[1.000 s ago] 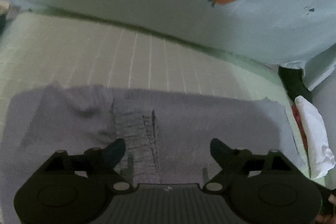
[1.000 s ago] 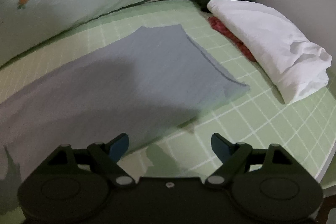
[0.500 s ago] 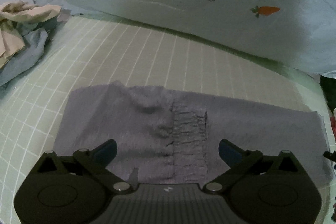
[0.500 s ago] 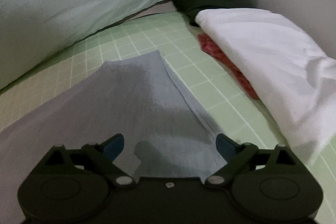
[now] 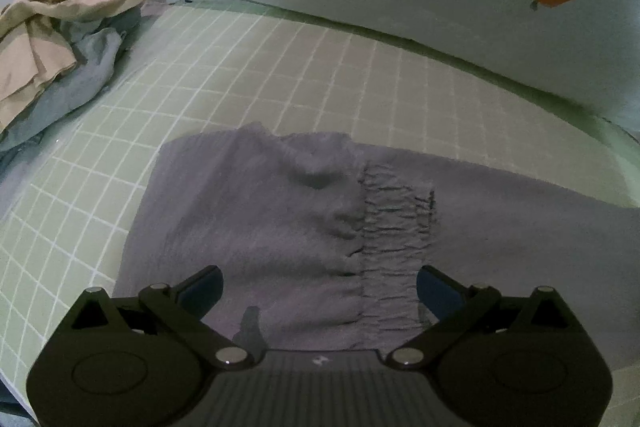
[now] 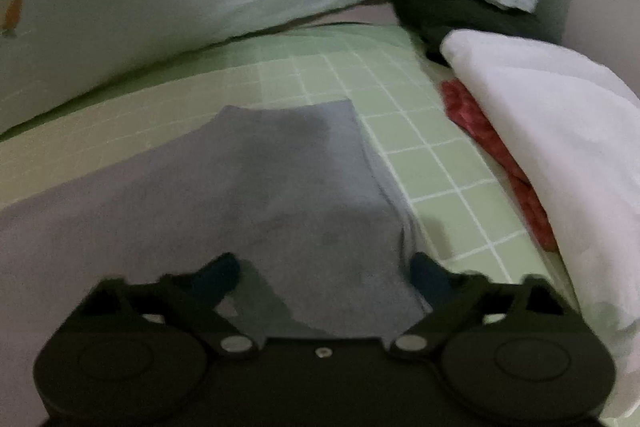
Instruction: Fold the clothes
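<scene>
Item: rumpled heap of beige and blue-grey clothes (image 5: pixel 52 43), far left. Grey soft garment with a gathered elastic band (image 5: pixel 396 235) lay spread flat on the green grid-lined mat (image 5: pixel 256 75). Left hand-held gripper (image 5: pixel 320 287) agape over the band; right hand-held gripper (image 6: pixel 324 273) agape over its end. Risk: pinching one layer only, dragging it askew toward the folded white cloth (image 6: pixel 552 131)

The garment (image 5: pixel 280 227) lies on the mat (image 5: pixel 280 75), unfolded pile (image 5: pixel 52 39) left, folded stack (image 6: pixel 540 131) right.
</scene>
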